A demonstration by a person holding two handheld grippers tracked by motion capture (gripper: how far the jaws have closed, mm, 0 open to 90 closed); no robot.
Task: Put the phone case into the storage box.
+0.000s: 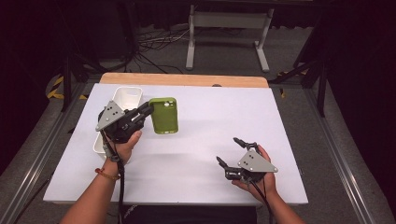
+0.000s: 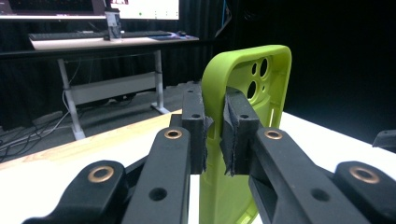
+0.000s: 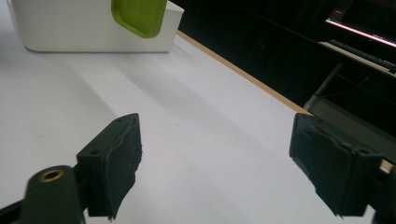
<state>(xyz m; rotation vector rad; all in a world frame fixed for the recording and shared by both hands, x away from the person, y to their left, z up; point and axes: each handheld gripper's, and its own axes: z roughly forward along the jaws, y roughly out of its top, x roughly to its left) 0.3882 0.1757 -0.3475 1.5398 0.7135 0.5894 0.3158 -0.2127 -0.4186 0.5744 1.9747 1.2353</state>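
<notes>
Left gripper clenched on the edge of green phone case; pads pinching the case rim from both sides, camera cutouts visible above. Case held above the white counter, just right of the white bin, overlapping its near corner in the right gripper view. Right gripper released, nothing between the pads, low over the counter near the front right, well apart from the case. Bin standing at the counter's left side.
</notes>
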